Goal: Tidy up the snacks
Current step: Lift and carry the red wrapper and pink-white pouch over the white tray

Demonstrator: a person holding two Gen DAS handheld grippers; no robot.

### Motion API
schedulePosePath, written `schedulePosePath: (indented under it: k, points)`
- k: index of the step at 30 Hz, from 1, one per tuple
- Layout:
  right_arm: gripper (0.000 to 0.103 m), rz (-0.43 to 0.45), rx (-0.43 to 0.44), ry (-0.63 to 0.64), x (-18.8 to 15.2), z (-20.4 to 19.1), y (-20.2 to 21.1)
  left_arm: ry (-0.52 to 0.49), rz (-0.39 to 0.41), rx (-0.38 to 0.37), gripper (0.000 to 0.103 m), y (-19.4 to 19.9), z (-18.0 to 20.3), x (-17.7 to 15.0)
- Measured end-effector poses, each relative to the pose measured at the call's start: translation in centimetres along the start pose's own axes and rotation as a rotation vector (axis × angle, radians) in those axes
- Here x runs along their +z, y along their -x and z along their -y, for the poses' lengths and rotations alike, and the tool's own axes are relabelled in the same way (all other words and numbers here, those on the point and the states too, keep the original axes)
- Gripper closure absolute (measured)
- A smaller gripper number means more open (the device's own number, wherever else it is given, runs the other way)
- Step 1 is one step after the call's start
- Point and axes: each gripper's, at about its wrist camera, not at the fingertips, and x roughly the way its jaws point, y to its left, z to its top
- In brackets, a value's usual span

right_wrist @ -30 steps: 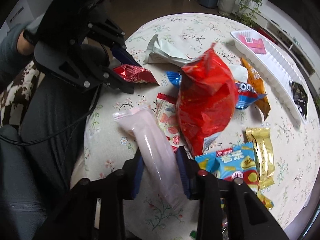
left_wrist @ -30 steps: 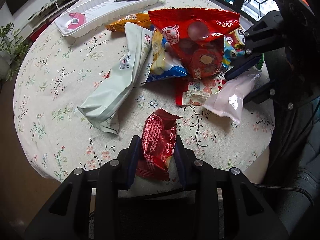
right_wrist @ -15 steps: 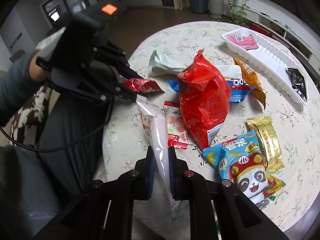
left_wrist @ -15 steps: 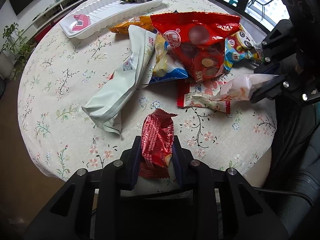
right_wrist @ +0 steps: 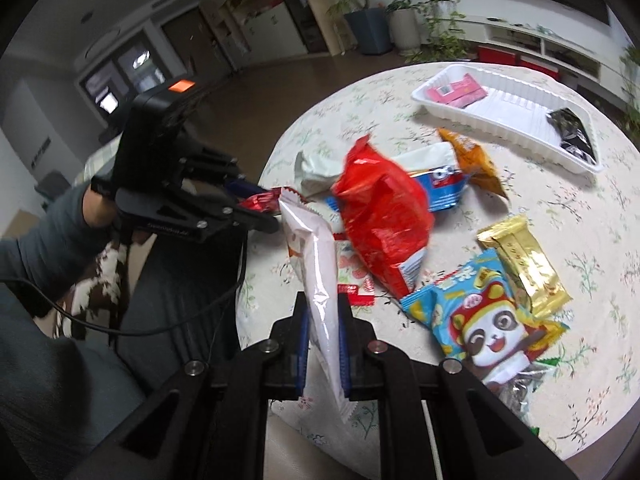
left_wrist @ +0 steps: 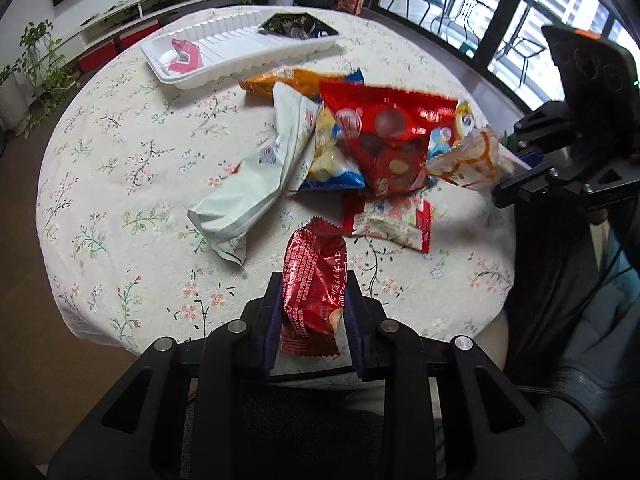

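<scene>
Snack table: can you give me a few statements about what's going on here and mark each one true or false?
1. The left gripper is clamped on a shiny red packet. True.
2. The right gripper is open and holds nothing. False: it is shut on a pale pink-white packet.
3. The white tray holds a pink packet and a black packet. True.
4. The big red bag lies inside the tray. False: it lies on the tablecloth among other snacks.
5. The panda packet is in the tray. False: it lies on the tablecloth beside a gold packet.
</scene>
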Motion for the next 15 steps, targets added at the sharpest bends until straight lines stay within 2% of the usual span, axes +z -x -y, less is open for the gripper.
schedulePosePath:
  k: [11, 15]
  points:
    - [0.089, 0.112, 0.016, -0.129, -0.3, 2.8, 2.7, 0.081, 0.114, -0.088, 0.077, 3.6, -0.1, 1.1]
    - [0.09, 0.161, 0.042, -0.182, -0.3, 4.1, 4.1, 0.096, 0.15, -0.091, 0.077, 5.3, -0.2, 1.4]
